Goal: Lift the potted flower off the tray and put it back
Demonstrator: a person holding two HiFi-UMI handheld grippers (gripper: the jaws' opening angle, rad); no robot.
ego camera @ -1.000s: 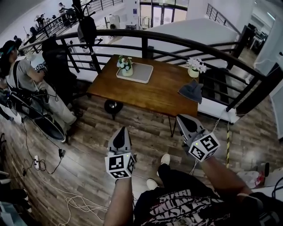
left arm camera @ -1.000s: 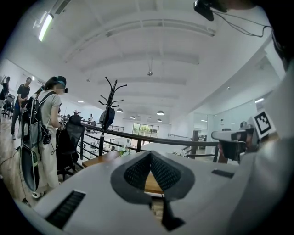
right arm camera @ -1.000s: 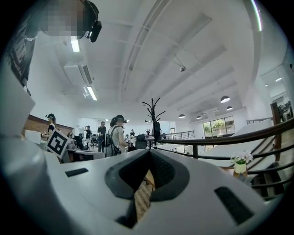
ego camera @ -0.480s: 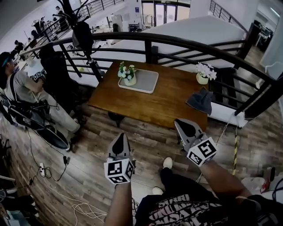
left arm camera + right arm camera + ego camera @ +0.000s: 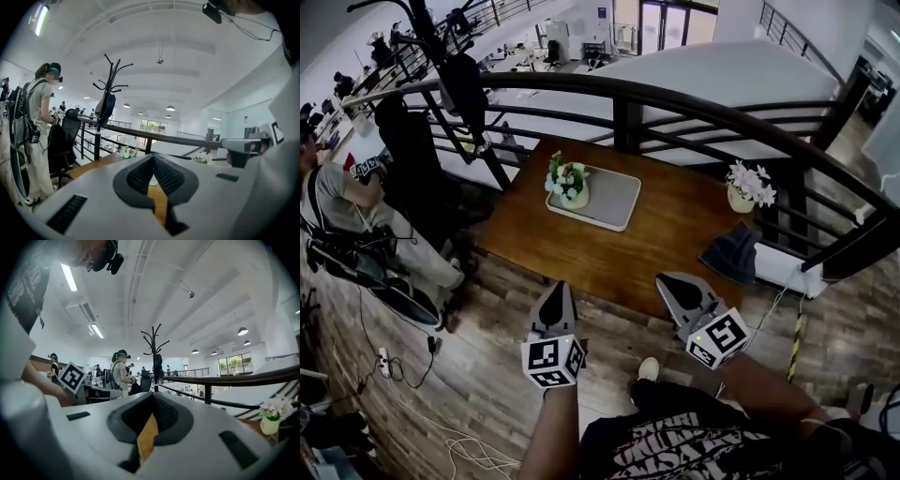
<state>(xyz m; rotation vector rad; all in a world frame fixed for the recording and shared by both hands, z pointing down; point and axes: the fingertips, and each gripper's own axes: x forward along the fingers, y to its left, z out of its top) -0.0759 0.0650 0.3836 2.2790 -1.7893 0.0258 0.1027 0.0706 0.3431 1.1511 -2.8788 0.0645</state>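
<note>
A potted flower (image 5: 568, 181) with white blooms stands on the left end of a grey tray (image 5: 609, 199) on the wooden table (image 5: 656, 234). In the left gripper view the potted flower (image 5: 125, 152) shows small, beyond the jaws. My left gripper (image 5: 553, 298) hangs shut and empty just short of the table's near edge. My right gripper (image 5: 673, 286) is over that near edge, its jaws together with nothing in them. Both point toward the table, well short of the tray. Each gripper's own view, left (image 5: 153, 161) and right (image 5: 152, 404), shows only closed jaws.
A second potted flower (image 5: 748, 186) and a dark cloth (image 5: 731, 251) sit at the table's right end. A curved black railing (image 5: 675, 98) runs behind the table. A seated person (image 5: 337, 206), an office chair (image 5: 412, 159) and a coat rack (image 5: 459, 75) are at the left; cables (image 5: 384, 356) lie on the floor.
The table has drawn closer in the head view. Both grippers have moved forward toward its near edge, staying shut.
</note>
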